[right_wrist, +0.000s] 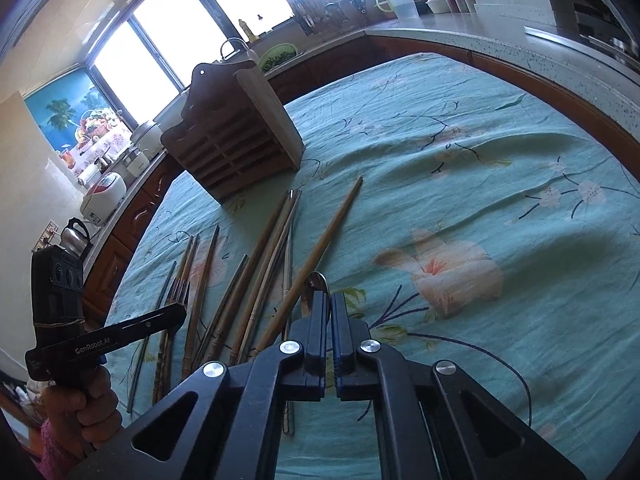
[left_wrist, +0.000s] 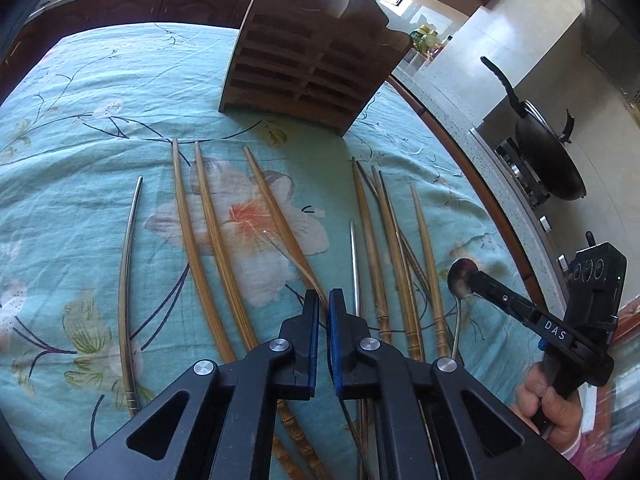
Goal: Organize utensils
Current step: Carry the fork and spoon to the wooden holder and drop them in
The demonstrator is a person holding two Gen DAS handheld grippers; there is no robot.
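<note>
Several bamboo chopsticks [left_wrist: 208,248] and metal chopsticks [left_wrist: 127,280] lie on a teal flowered cloth [left_wrist: 100,92]. A brown wooden utensil holder [left_wrist: 304,60] stands beyond them; it also shows in the right wrist view [right_wrist: 236,140]. My left gripper [left_wrist: 324,300] is shut on a metal fork [right_wrist: 178,292], whose tines stick out past its tip in the right wrist view. My right gripper [right_wrist: 328,300] is shut on a metal spoon [right_wrist: 314,288]; the spoon bowl [left_wrist: 462,276] shows at its tip in the left wrist view.
A stone counter [left_wrist: 480,152] runs along the table's right side with a black wok [left_wrist: 548,152] on a stove. More counter, a kettle [right_wrist: 74,236] and a rice cooker [right_wrist: 104,196] stand by the window.
</note>
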